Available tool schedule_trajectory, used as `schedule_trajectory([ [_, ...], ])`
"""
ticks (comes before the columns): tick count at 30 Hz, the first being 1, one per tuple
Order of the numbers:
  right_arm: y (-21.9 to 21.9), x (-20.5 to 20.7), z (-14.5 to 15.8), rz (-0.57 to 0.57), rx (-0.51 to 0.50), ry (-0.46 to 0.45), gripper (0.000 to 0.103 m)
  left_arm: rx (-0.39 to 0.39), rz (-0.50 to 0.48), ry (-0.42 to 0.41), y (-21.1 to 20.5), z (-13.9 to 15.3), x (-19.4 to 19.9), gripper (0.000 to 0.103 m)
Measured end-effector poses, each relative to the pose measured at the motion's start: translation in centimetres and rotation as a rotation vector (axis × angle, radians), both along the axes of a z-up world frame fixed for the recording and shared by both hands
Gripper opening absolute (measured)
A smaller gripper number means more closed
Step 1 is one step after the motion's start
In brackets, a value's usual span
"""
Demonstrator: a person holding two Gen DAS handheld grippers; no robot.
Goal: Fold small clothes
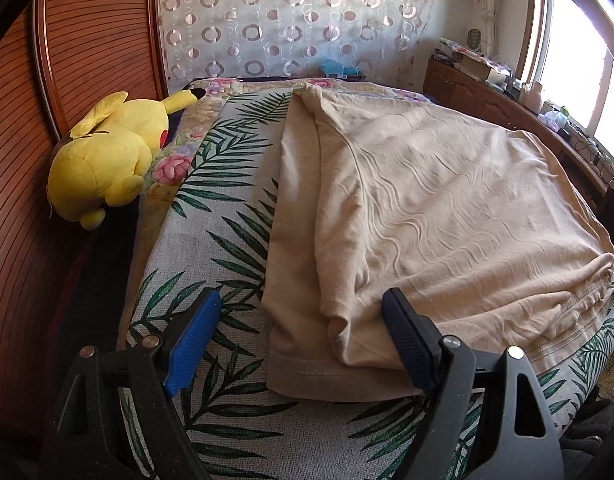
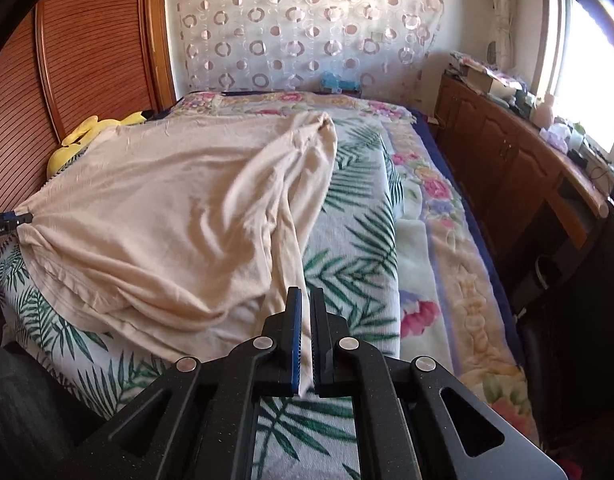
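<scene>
Right gripper (image 2: 305, 300) clamped on shirt (image 2: 155, 216) edge, cloth running forward-left from it across bed (image 2: 347, 240). Left gripper (image 1: 301, 320) wide, empty, low over the near-left sleeve corner; shirt's long axis runs away toward the curtain (image 1: 291, 20).

Blown-out window (image 1: 575, 60) glare, fisheye vignetting

bare leaf-print blanket (image 1: 211, 248) left of the shirt (image 1: 427, 208) — yellow plush (image 1: 111, 152) crowds the headboard side.
</scene>
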State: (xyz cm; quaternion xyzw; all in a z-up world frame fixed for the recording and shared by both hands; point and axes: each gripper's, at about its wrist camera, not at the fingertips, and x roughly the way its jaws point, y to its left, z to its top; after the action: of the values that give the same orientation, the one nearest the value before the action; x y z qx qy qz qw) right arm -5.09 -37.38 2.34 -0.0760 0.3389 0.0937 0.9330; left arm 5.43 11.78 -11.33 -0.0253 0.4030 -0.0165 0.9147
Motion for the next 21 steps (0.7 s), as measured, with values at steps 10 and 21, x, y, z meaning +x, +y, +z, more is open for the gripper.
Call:
schedule_trajectory([
  [10,6.2,5.1,-1.1,0.127,0.033,-0.037,0.042,0.008,-0.002,-0.005,-0.1,0.0,-0.1,0.083],
  [21,9.0,7.2,-4.8,0.197,0.010,0.045,0.042,0.016,0.018,-0.003,-0.1,0.1,-0.2,0.084],
])
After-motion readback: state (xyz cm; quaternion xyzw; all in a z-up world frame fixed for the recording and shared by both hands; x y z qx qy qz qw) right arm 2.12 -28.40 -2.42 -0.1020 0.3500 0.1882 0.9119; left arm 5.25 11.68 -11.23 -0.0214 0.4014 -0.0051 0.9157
